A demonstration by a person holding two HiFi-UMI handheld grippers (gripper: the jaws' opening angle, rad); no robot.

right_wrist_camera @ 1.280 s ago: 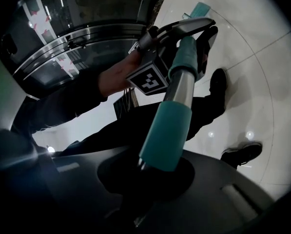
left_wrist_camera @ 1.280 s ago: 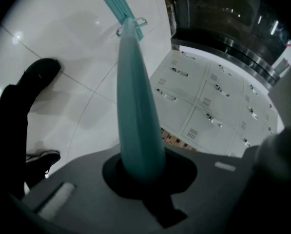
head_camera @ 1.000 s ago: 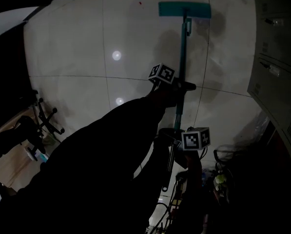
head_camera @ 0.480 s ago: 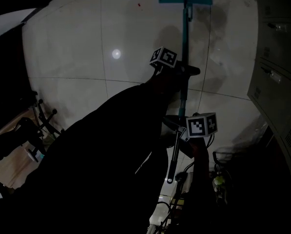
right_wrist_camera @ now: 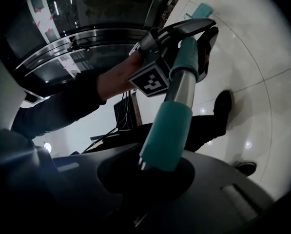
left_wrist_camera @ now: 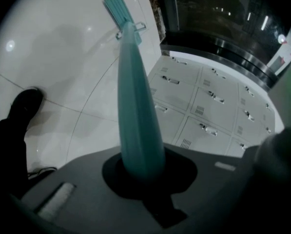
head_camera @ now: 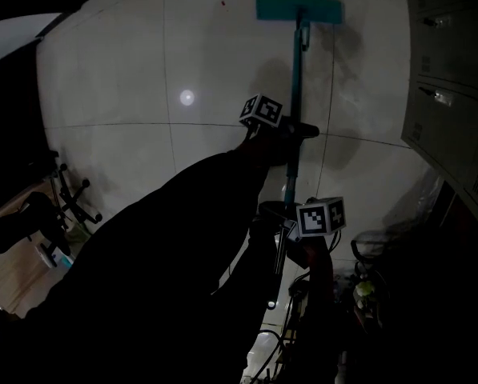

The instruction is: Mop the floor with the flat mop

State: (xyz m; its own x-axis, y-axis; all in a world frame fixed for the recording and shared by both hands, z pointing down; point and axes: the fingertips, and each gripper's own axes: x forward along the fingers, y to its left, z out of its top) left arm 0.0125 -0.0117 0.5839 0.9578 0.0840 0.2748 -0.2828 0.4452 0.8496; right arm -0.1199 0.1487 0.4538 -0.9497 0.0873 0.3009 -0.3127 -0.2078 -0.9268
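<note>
At the far left of the head view, a black wheeled chair base (head_camera: pixel 77 198) stands at the edge of the floor (head_camera: pixel 118 94). The floor is made of large pale tiles, glossy, with thin dark joints and small round light reflections.

The left gripper (head_camera: pixel 296 130) is higher on the flat mop. Its jaws are closed around the mop pole (head_camera: pixel 297 70), and its marker cube (head_camera: pixel 263 110) is just beside the pole. In the left gripper view the pole (left_wrist_camera: pixel 135 106) is round, smooth and teal. It sits in the rounded notch of the left gripper (left_wrist_camera: pixel 143 167) and runs away toward the mop head (left_wrist_camera: pixel 120 11), a thin flat rectangle lying on the tiles. In the head view the mop head (head_camera: pixel 299 10) lies far ahead, near the top edge, and the pole meets its middle.

The right gripper (head_camera: pixel 280 214) grips the same pole lower, nearer to the person. In its own view the right gripper (right_wrist_camera: pixel 160 169) is clamped on a teal sleeve, and above the sleeve there is a bare shiny metal section (right_wrist_camera: pixel 180 89).

At the right stand grey metal lockers (head_camera: pixel 451 70) with flat doors and small handles.
</note>
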